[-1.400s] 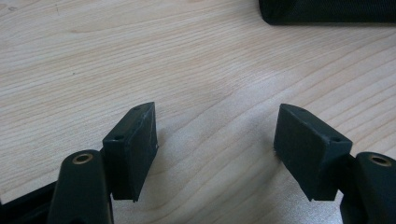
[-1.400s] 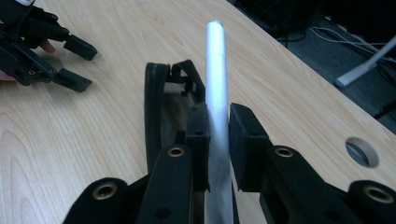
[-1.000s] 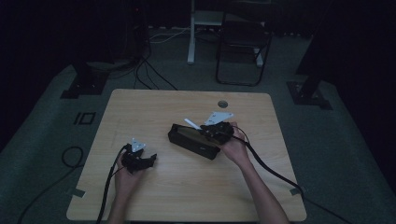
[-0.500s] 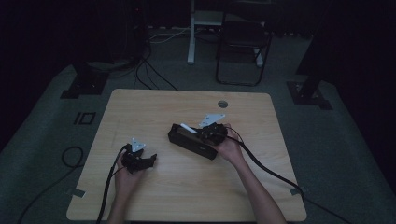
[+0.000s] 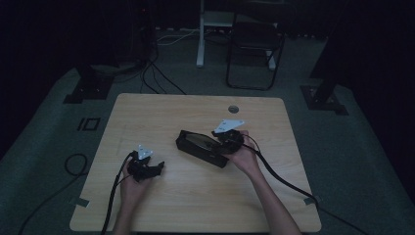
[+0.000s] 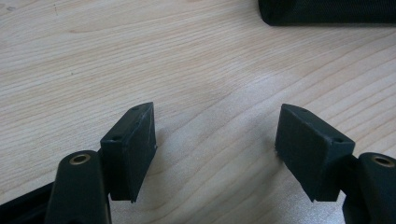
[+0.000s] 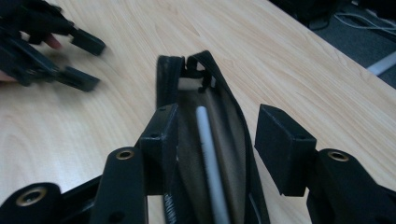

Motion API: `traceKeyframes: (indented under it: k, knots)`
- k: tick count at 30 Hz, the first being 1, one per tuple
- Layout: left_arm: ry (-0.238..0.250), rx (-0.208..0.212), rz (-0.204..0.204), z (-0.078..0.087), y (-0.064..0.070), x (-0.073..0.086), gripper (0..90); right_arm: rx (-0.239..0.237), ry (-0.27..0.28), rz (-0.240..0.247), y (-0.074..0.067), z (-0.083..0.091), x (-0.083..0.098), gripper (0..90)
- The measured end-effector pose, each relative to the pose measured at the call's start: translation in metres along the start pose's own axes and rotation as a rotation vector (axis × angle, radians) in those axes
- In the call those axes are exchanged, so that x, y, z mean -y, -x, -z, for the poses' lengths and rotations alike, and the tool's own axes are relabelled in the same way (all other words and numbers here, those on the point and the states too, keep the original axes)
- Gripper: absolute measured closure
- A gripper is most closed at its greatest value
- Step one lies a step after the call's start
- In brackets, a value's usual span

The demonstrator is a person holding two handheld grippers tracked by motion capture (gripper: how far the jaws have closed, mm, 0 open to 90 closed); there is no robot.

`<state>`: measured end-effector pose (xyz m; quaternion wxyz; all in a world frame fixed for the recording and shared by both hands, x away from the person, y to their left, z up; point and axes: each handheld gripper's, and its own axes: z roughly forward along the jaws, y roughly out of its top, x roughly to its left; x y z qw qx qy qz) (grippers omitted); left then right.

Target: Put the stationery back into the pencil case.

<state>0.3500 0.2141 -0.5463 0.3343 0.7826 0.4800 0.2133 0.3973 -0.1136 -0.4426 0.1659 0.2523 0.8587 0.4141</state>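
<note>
No brand, label or writing could be read anywhere. One black zip pencil case (image 5: 203,147) lay open near the middle of the wooden surface (image 5: 195,205), with one white pen (image 7: 210,158) lying inside it along its length. Two grippers were in use. The right gripper (image 7: 217,140) stood over the case's near end, its jaws just opened and wide apart, pressing on nothing, the pen below between them. The left gripper (image 6: 215,140) rested low over bare wood, well apart from the case, jaws wide and empty. One dark chair (image 5: 254,44) stood behind the surface.
</note>
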Motion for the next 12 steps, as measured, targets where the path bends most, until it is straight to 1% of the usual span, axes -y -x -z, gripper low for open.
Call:
traceKeyframes:
  k: [1, 3, 6, 10, 12]
  knots:
    - [-0.001, 0.0, -0.002, 0.0, 0.0, 0.0, 29.6, -0.008, 0.01, -0.013, 0.001, 0.004, 0.003, 47.7]
    - [-0.001, 0.0, 0.0, 0.0, 0.0, 0.0, 29.6, -0.004, 0.026, -0.03, 0.001, 0.012, 0.01, 46.2]
    - [-0.001, 0.0, -0.001, 0.0, 0.0, 0.0, 29.6, 0.023, 0.028, -0.043, 0.002, 0.025, 0.022, 44.8]
    - [-0.002, -0.001, -0.002, 0.0, 0.0, 0.0, 29.4, 0.055, 0.033, -0.052, 0.004, 0.037, 0.036, 43.3]
    - [-0.002, -0.001, 0.0, 0.0, 0.0, 0.0, 29.1, 0.07, 0.038, -0.065, 0.005, 0.043, 0.044, 41.0]
